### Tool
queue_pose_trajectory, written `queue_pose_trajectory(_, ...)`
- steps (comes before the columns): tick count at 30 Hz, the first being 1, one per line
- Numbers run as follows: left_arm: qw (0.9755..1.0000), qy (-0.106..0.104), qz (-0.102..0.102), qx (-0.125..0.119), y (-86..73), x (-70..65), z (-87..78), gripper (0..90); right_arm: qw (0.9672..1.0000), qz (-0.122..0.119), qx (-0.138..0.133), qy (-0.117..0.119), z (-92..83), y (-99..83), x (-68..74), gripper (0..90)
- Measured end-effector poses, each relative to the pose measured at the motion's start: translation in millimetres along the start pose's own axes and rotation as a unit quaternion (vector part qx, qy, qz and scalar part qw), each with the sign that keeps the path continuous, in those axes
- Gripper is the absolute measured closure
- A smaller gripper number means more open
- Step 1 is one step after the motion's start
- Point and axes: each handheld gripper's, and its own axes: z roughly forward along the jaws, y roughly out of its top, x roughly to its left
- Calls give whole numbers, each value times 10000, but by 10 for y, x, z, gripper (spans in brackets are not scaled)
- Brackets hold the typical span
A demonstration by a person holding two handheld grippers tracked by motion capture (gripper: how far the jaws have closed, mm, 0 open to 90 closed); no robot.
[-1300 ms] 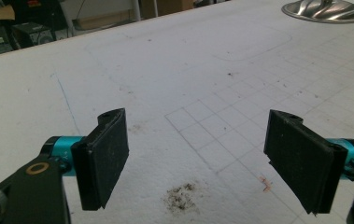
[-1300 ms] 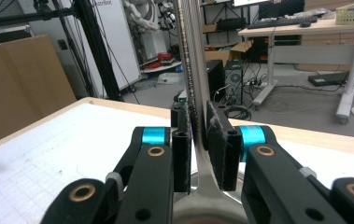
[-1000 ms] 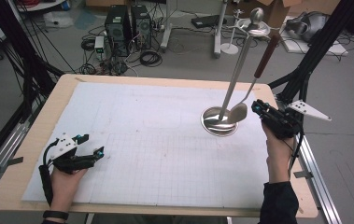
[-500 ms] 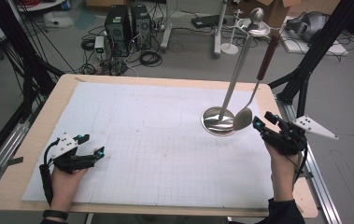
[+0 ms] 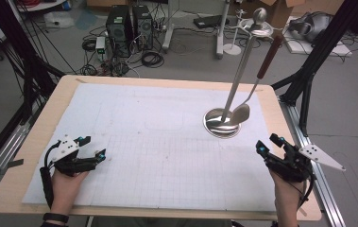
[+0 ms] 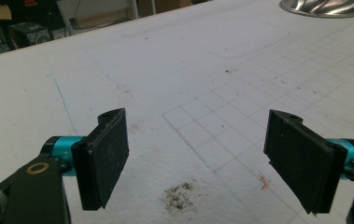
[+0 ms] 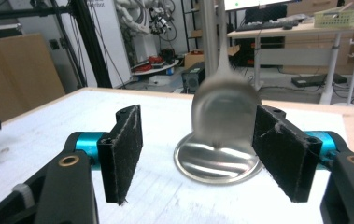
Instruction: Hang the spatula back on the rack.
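Note:
A metal stand rises from a round base (image 5: 221, 124) on the right half of the mat, its pole (image 5: 237, 75) leaning up and away. From the top hangs a spoon with a brown handle (image 5: 268, 56); its bowl (image 5: 241, 113) dangles just above the base. My right gripper (image 5: 268, 143) is open near the front right of the table, short of the stand, and in its own view the spoon bowl (image 7: 223, 112) shows blurred between the pads beyond the right gripper (image 7: 207, 154). My left gripper (image 5: 94, 147) lies open at the front left, nothing between its pads (image 6: 104, 158).
A white gridded mat (image 5: 167, 142) covers the wooden table (image 5: 6, 189). Black frame legs (image 5: 309, 80) stand off the right edge. Computer towers (image 5: 129, 23) and cables lie on the floor beyond the far edge. The stand's base (image 6: 324, 7) shows far off in the left gripper view.
My right gripper has drawn back from beside the spoon bowl toward the table's front edge, open. The spoon stays hanging on the stand. The left gripper has not moved.

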Motion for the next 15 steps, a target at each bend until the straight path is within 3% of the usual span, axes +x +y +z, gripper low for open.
queue_pose_trajectory(6,10000,-12,-20,-36,-3,9,-6,222,9998,-26,208,52,51,-197,23,297)
queue_pose_trajectory(9,10000,-11,-24,-43,-3,11,-7,222,9993,-114,342,59,102,-311,41,294)
queue_pose_trajectory(12,10000,-13,-46,-68,-4,12,-9,222,9974,-353,619,102,177,-412,74,294)
queue_pose_trajectory(15,9999,0,-61,-80,-6,9,-12,222,9966,-399,704,158,221,-490,87,294)
